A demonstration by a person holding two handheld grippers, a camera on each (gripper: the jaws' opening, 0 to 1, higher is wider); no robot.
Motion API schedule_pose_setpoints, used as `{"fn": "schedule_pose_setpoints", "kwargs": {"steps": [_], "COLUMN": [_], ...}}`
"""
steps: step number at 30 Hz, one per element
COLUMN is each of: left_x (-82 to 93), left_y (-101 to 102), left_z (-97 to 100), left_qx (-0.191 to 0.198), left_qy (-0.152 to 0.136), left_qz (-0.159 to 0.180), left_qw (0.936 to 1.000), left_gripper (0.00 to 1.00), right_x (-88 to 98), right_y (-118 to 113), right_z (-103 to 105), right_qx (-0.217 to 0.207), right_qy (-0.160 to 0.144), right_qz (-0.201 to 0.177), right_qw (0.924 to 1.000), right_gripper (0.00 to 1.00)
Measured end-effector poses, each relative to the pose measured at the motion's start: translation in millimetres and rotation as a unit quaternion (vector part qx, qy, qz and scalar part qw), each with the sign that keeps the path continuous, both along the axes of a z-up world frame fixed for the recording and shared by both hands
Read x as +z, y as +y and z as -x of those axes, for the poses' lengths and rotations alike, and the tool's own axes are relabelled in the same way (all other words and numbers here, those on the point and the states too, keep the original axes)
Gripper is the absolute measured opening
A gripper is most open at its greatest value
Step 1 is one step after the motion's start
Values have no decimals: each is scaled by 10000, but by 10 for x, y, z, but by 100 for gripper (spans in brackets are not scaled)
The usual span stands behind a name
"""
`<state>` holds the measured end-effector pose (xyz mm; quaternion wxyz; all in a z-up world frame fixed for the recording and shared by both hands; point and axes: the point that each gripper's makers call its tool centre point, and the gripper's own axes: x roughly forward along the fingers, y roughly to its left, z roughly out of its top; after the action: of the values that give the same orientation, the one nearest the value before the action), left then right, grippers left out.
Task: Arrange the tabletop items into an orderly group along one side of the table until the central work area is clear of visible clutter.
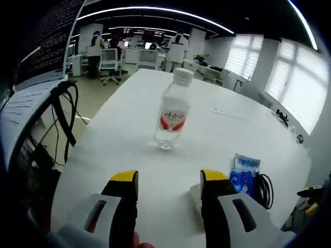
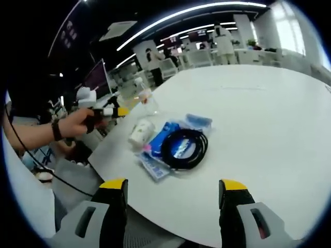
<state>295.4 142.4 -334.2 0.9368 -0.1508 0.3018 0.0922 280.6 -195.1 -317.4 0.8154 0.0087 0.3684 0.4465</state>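
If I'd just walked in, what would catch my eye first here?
A clear water bottle standing alone, upright, mid-table, ahead of the open left gripper. Then the coiled black cable lying on blue packets near the table's edge, beyond the open right gripper.

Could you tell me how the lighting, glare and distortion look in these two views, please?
Left gripper view: bright windows wash out at the right, the water bottle is fairly sharp, and fisheye bends the white table. Right gripper view: the ceiling light strips curve strongly, the black cable coil is sharp, and the background desks look soft.
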Motion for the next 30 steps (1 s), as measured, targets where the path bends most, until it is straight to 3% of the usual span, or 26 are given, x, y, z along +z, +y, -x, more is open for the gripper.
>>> {"fn": "schedule_pose_setpoints", "kwargs": {"steps": [9, 23, 30], "left_x": [-51, -96, -230], "left_y": [-365, -499, -663], "left_z": [69, 76, 88], "left_qx": [-244, -417, -725], "left_qy": [27, 62, 348], "left_qz": [354, 472, 561], "left_qw": [9991, 9980, 9952], "left_gripper": [50, 51, 55], "right_x": [10, 59, 169], "right_y": [-35, -3, -7], "right_z": [39, 32, -32], "right_qx": [93, 102, 81], "right_qy": [-26, -89, -260], "right_qz": [26, -43, -110], "right_qw": [10000, 9999, 9996], "right_gripper": [73, 73, 74]}}
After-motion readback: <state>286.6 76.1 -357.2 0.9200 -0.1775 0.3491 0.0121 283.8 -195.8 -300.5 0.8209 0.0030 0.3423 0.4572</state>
